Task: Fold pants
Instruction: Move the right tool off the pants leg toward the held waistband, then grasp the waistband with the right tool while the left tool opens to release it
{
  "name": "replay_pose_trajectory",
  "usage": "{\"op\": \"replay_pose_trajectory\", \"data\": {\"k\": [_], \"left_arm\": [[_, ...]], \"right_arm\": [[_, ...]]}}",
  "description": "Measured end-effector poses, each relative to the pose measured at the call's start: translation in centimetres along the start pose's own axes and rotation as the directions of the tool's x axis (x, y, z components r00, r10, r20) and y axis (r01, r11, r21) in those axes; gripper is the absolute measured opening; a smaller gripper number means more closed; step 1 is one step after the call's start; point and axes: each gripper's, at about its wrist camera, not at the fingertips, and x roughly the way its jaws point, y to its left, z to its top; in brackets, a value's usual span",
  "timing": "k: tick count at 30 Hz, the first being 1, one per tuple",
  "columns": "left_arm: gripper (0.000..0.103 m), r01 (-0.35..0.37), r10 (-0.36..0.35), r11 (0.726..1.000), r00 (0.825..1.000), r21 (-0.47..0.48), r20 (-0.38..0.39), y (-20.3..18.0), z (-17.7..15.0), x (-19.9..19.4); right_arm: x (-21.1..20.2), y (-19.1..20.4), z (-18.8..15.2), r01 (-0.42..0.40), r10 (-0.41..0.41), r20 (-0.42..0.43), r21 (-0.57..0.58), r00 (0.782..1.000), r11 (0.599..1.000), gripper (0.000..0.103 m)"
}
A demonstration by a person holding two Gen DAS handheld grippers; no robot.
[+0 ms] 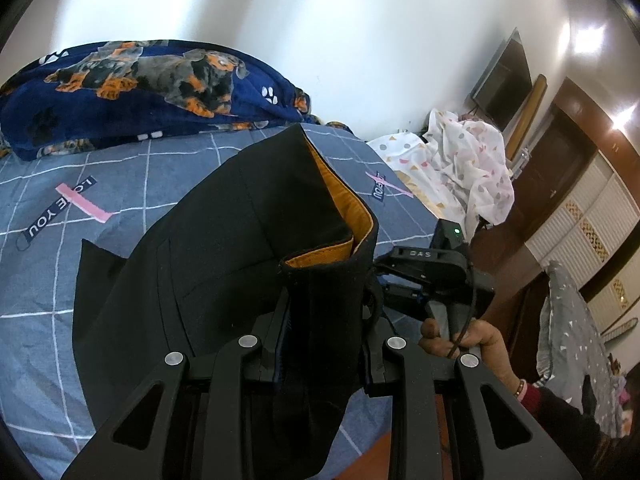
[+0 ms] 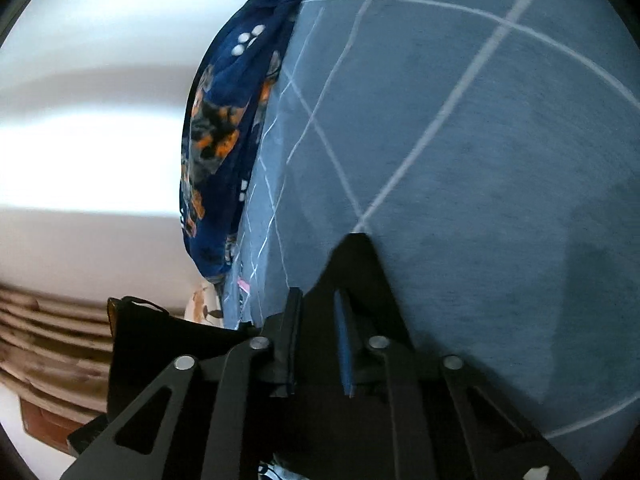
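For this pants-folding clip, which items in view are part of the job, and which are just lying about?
Part of the job:
- black pants, gripped at the orange-lined waistband
- left gripper, shut on the pants
- right gripper, shut on the pants
- bed sheet beneath

Lying about:
- dog-print blanket
- white patterned cloth
- television

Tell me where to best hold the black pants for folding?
Grip the pants at the waistband, where the orange lining marks a thick edge. Come from the open end, as the left tool does.
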Motion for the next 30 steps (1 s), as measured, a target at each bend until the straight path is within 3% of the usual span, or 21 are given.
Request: {"op": "replay_pose_trajectory", "data": {"k": [5, 7, 9, 11, 14, 19, 30], "left_arm": [[0.028, 0.002, -0.002, 1.0, 1.0, 0.006, -0.015, -0.5, -0.2, 0.7], [0.028, 0.002, -0.002, 1.0, 1.0, 0.005, -0.018, -0.6, -0.3, 1.0], [0.028, 0.002, -0.002, 1.0, 1.0, 0.004, -0.023, -0.7, -0.3, 1.3], [0.028, 0.001, -0.001, 1.0, 1.0, 0.005, -0.028, -0.9, -0.4, 1.6], [0.028, 0.0, 0.0, 1.0, 0.999, 0.007, -0.037, -1.2, -0.6, 2.2], [0.028, -0.009, 0.01, 1.0, 0.999, 0.028, -0.042, -1.6, -0.9, 2.8], [0.028, -0.078, 0.089, 0.98, 0.995, 0.181, -0.052, -3.4, -3.1, 5.1]], "right_arm": [[-2.6, 0.4, -0.9, -0.093, 0.094, 0.028, -0.019, 0.995, 0.995, 0.023], [-3.6, 0.7, -1.5, -0.162, 0.162, 0.012, -0.021, 0.987, 0.987, 0.037], [-4.2, 1.2, -2.1, -0.232, 0.232, -0.004, -0.015, 0.973, 0.973, 0.069], [-4.5, 2.1, -2.8, -0.295, 0.295, -0.024, 0.001, 0.955, 0.956, 0.078], [-4.0, 4.1, -3.2, -0.327, 0.325, -0.074, -0.02, 0.943, 0.945, 0.078], [-2.1, 7.4, -3.8, -0.275, 0.258, -0.158, -0.094, 0.953, 0.957, 0.079], [1.4, 8.2, -3.8, -0.185, 0.162, -0.256, -0.069, 0.953, 0.98, 0.078]]}}
